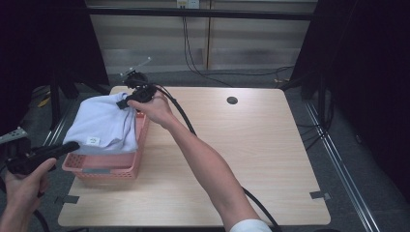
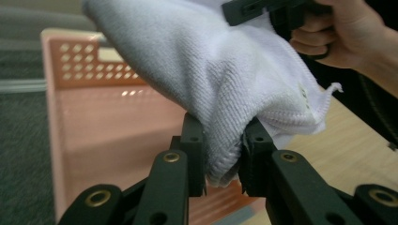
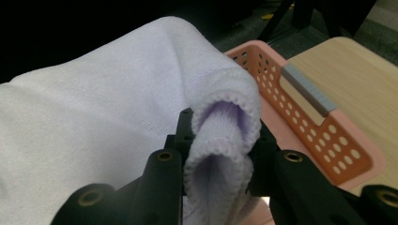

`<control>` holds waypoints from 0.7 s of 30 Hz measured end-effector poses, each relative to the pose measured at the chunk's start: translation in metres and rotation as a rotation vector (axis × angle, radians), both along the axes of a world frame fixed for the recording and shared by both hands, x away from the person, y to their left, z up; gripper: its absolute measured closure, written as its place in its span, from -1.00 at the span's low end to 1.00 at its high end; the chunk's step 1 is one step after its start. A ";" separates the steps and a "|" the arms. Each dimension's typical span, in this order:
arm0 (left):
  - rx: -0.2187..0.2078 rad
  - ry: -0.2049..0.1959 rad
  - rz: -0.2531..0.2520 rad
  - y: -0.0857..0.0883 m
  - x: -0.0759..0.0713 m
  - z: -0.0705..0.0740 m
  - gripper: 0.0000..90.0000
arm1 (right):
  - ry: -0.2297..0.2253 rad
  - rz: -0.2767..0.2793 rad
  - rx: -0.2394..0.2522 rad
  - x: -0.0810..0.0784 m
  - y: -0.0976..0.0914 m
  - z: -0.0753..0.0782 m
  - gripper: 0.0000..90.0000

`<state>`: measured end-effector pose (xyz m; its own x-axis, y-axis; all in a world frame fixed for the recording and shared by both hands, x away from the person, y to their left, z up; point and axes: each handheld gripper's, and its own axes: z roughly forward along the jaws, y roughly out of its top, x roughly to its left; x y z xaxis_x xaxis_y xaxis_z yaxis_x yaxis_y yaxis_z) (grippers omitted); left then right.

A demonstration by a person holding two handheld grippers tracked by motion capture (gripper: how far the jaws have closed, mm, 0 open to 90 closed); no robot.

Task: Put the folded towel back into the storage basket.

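Observation:
A white towel [image 1: 104, 123] hangs stretched between both grippers above a pink perforated basket [image 1: 109, 169] at the table's left. My right gripper [image 1: 124, 103] is shut on the towel's far corner, over the basket's far end. My left gripper [image 1: 73, 146] is shut on the near corner, just off the basket's left side. In the left gripper view the jaws [image 2: 223, 129] pinch a bunched fold of towel [image 2: 206, 70], with the basket [image 2: 94, 112] behind and the right gripper [image 2: 263, 9] at the top. In the right gripper view the jaws [image 3: 220, 136] clamp a rolled hem of towel [image 3: 94, 122] beside the basket [image 3: 324, 140].
The basket sits on a light wooden table [image 1: 251, 145], which has a round cable hole [image 1: 232, 100] near its far edge. A black cable [image 1: 181, 113] trails along the right forearm. Grey tape strips [image 1: 320, 195] mark the table's near corners. Dark curtains stand on both sides.

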<state>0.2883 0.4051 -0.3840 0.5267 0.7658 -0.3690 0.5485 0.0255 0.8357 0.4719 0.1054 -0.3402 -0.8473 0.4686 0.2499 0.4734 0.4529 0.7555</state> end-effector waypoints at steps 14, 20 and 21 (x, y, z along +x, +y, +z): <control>0.070 0.133 0.057 0.011 0.014 -0.046 0.67 | 0.059 -0.062 -0.050 0.006 0.026 -0.061 0.61; 0.173 0.160 0.040 -0.002 0.016 -0.048 0.65 | 0.091 -0.066 -0.074 0.011 0.023 -0.081 0.60; 0.202 0.166 0.038 -0.005 0.017 -0.048 0.64 | 0.099 -0.072 -0.072 0.011 0.024 -0.083 0.60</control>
